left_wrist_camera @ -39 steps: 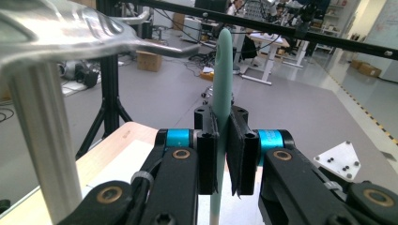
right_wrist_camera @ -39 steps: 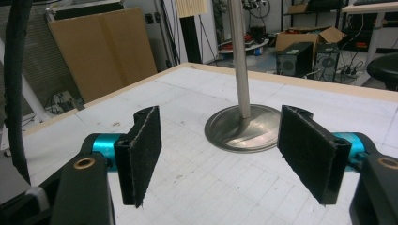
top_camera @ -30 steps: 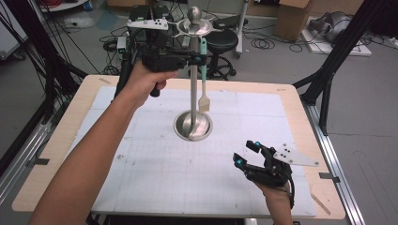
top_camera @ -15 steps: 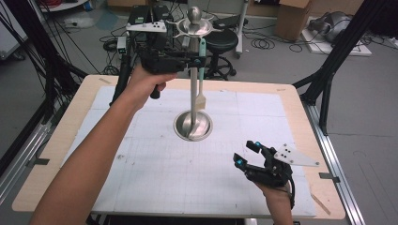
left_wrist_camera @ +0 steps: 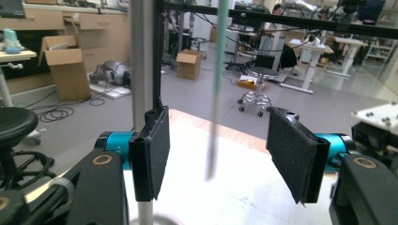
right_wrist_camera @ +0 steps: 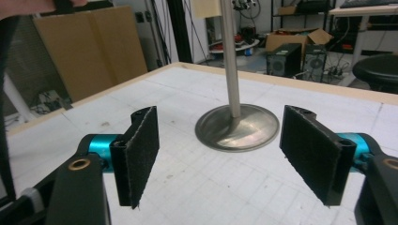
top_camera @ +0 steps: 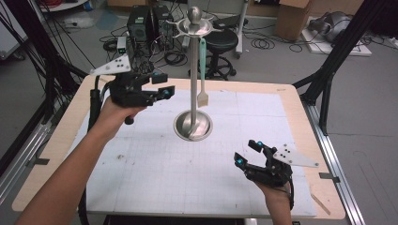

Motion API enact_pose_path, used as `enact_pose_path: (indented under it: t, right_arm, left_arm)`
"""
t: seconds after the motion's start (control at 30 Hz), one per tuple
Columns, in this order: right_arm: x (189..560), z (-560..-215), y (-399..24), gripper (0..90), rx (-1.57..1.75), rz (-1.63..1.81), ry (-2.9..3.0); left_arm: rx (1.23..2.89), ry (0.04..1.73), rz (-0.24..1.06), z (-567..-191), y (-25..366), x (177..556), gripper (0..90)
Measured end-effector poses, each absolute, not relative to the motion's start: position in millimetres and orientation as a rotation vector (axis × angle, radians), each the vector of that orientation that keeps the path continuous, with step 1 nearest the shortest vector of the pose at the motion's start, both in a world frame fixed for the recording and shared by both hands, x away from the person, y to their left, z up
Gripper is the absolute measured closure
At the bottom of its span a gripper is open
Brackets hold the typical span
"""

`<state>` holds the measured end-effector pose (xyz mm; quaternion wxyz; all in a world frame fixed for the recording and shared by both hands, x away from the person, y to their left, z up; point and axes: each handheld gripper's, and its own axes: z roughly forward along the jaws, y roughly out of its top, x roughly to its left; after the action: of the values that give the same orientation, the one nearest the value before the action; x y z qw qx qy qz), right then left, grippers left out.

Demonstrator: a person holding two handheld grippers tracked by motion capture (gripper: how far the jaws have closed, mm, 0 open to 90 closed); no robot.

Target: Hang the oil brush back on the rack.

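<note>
Steel utensil stand [top_camera: 193, 101] centred on my surface [top_camera: 155, 164], teal-handled spatula [top_camera: 202, 70] hanging from its top.
My left claw [top_camera: 162, 89] is released beside it; my right claw [top_camera: 246, 152] gapes empty.

Stand [top_camera: 194, 93]: polished metal, upright; a slim pole rising from a round dished base to a ball-topped ring of hooks.
Stand position: on the bench [top_camera: 141, 168], toward its far middle.
Brush [top_camera: 202, 70]: pale green handle, tan head; hangs straight down from a hook, just beside the pole, its head clear of the base.
</note>
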<state>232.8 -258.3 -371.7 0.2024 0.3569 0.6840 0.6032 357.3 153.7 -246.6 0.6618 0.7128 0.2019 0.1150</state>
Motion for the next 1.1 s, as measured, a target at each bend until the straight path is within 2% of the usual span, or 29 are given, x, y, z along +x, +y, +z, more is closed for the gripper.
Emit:
enact_pose_path:
  t: [0.17, 0.33, 0.57, 0.83, 1.1]
  right_arm:
    - [232.7, -374.6, -257.1, 22.7, 1.002, 1.621, 1.921]
    - [233.5, -380.0, -259.1, 20.8, 1.021, 1.572, 1.918]
    - [230.9, -386.6, -263.2, 20.6, 1.044, 1.501, 1.919]
    - [222.3, -394.2, -270.3, 20.5, 1.064, 1.475, 1.914]
    - [221.0, -392.7, -265.8, 20.6, 1.062, 1.490, 1.897]
  left_arm:
    - [1.571, 0.506, 0.267, -275.4, 177.1, 339.5, 31.0]
    - [1.570, 0.566, 0.308, -303.6, 197.2, 320.2, 17.2]
    - [1.566, 0.599, 0.401, -345.2, 229.9, 286.5, 17.3]
    - [1.549, 0.667, 0.433, -388.6, 250.4, 261.8, 19.1]
    - [1.567, 0.695, 0.450, -399.7, 255.1, 256.7, 19.9]
